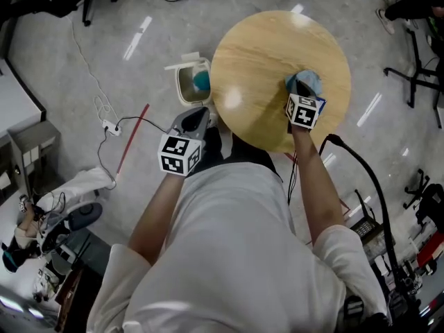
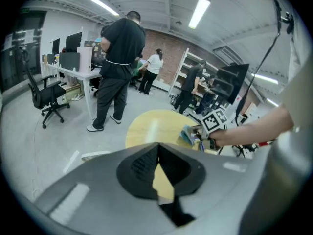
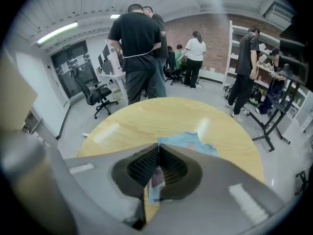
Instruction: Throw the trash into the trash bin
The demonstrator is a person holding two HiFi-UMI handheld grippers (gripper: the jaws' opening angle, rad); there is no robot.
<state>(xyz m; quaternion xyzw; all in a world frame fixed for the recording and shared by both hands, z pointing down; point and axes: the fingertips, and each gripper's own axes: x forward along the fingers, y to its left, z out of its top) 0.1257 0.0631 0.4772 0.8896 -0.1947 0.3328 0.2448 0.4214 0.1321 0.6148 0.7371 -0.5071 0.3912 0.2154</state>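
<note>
A crumpled light-blue wrapper [image 3: 191,142] is pinched between the jaws of my right gripper [image 3: 158,150], which is shut on it and held just above the round wooden table [image 3: 146,119]. In the head view the right gripper [image 1: 300,89] holds the wrapper [image 1: 311,80] over the table's right side [image 1: 263,54]. The white trash bin [image 1: 186,89] stands on the floor by the table's left edge, with something teal [image 1: 202,80] inside. My left gripper [image 1: 197,116] hovers just below the bin; its jaws [image 2: 157,147] are shut and empty. The left gripper view also shows the wrapper [image 2: 188,134].
A person in black [image 2: 117,62] stands beyond the table, and several others are by desks and shelves farther back. Office chairs [image 2: 49,94] stand at the left. A power strip and cables [image 1: 111,126] lie on the floor left of the bin. A black hose [image 1: 368,179] arcs at the right.
</note>
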